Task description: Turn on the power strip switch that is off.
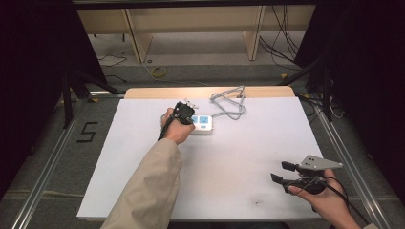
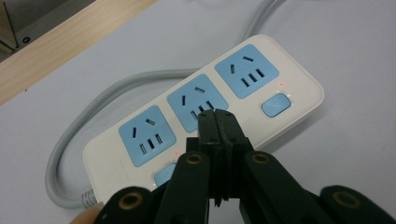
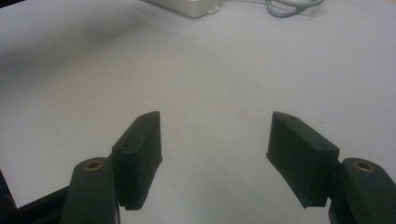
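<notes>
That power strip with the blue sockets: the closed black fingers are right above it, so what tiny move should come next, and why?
Probably a short push down and slightly towards the person. The left gripper has its fingers shut and hangs over the middle socket of the power strip, while a blue button peeks out just beside them. Closed fingers suit pressing, not grabbing. The right gripper waits open, far off.

My left hand (image 1: 177, 130) and gripper (image 1: 183, 113) cover the near end of the strip (image 1: 203, 124) from above. In the left gripper view, the jaws hide most of a switch (image 2: 164, 173). In the right gripper view, the top edge crops the strip (image 3: 194, 6) and cord (image 3: 292, 6).
</notes>
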Demonstrator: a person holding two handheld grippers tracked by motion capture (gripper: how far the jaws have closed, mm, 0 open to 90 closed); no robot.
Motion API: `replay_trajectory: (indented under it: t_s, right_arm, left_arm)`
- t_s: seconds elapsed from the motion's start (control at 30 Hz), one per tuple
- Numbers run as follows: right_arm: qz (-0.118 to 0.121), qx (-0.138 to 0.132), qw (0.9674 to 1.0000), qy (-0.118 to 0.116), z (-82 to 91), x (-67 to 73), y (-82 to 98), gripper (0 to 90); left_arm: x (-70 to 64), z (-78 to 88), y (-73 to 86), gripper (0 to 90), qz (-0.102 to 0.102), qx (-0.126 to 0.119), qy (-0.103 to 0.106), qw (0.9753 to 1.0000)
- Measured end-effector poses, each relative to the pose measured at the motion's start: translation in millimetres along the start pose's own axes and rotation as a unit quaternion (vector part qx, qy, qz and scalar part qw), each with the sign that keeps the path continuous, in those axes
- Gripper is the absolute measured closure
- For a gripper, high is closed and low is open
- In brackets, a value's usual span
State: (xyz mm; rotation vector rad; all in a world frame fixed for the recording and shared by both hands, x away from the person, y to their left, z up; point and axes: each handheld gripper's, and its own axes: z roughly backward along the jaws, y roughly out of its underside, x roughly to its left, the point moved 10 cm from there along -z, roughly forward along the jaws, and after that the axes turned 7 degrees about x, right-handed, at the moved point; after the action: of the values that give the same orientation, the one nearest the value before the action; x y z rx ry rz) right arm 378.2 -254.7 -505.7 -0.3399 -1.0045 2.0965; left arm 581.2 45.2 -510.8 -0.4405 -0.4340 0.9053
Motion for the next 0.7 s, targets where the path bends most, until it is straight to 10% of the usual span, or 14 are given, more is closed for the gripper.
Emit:
replay_trajectory:
  t_s: [0.7]
  right_arm:
    - [0.002,0.003,1.0000,0.002,0.8,0.3,0.5,35.4]
  left_arm:
    - [-3.4,-10.1,-2.8,89.9,0.001,0.013,0.003,0.9999]
